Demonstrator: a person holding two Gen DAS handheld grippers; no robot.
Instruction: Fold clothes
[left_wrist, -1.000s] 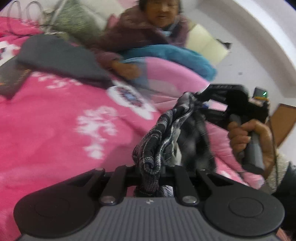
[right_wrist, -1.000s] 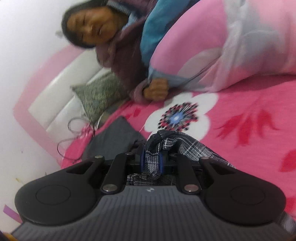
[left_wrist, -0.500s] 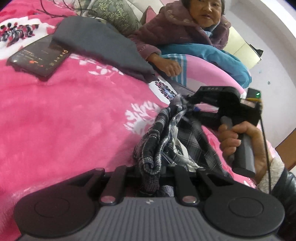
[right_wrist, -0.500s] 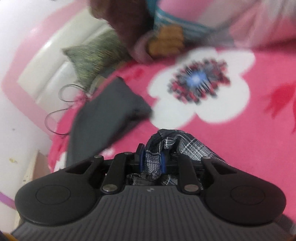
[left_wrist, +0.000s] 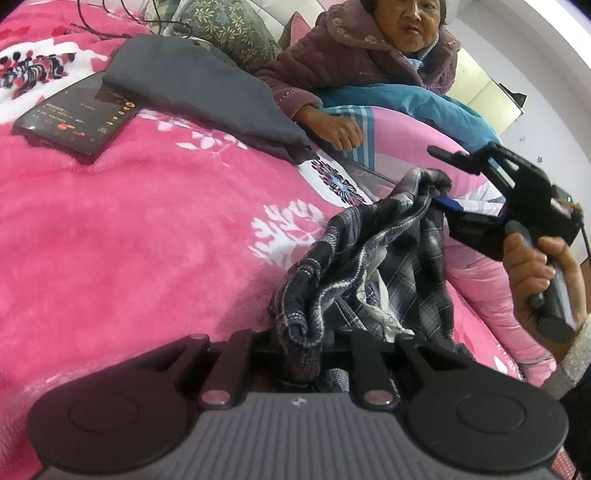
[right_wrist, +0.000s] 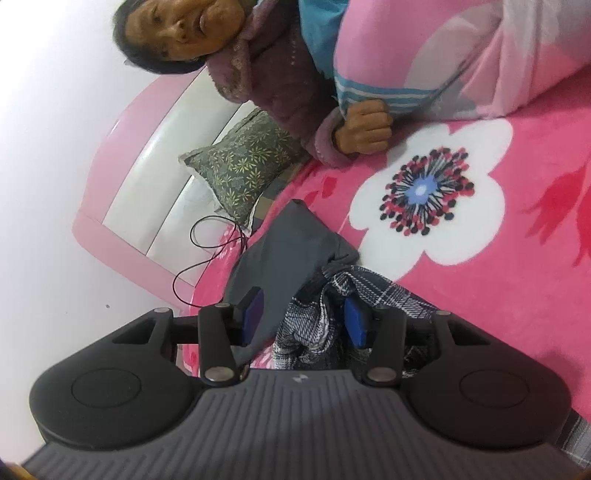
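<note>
Plaid garment (left_wrist: 373, 266): one, bunched on the pink blanket (left_wrist: 129, 240). One grey cloth (left_wrist: 207, 88) and one phone (left_wrist: 74, 114) lie beyond the jaws. Left gripper (left_wrist: 301, 332): jaws narrow, clamped on the garment's edge. Right gripper (right_wrist: 304, 319): jaws have just been opening, garment loose between them, resting against one pad.

Phone (left_wrist: 75, 116) lying on pink floral blanket (left_wrist: 129, 240), w/ screen lit; green leaf-print pillow (right_wrist: 243, 166) leaning against headboard (right_wrist: 155, 173); black cable (right_wrist: 207, 254) looping nearby.
</note>
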